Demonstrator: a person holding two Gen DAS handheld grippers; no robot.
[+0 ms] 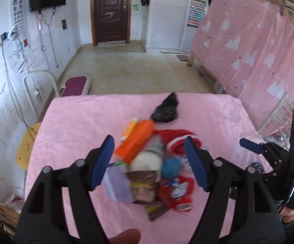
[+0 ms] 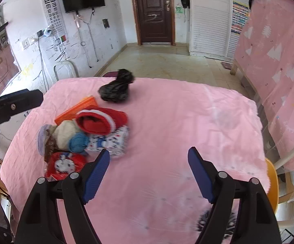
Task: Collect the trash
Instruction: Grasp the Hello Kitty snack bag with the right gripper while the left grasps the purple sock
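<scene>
a table under a pink cloth [image 2: 167, 122] takes up most of both views, with a pale tiled floor [image 1: 126, 69] and a dark brown door [image 2: 154, 10] behind it. the trash sits in one loose heap left of the table's middle in the right wrist view. biggest bits first: a black plastic bag [image 2: 115, 88] lies apart from the heap, nearer the far edge. then a long orange box [image 1: 135, 143], a red and white knitted thing [image 2: 100, 121], a crumpled white wad [image 1: 147, 161], a red snack packet [image 1: 177, 191], a brown wrapper [image 1: 143, 187], a lilac pouch [image 1: 116, 184] and a small blue ball [image 2: 78, 142], all touching or overlapping.

left gripper [image 1: 149, 161] hangs over the heap, tilted down, its blue pads spread wide with nothing pinched, just the pile seen past them. right gripper [image 2: 149, 174] is spread too, over bare pink cloth to the right of the heap, holding nothing. a thumb tip [image 1: 124, 236] pokes in at the bottom of the left view.
</scene>
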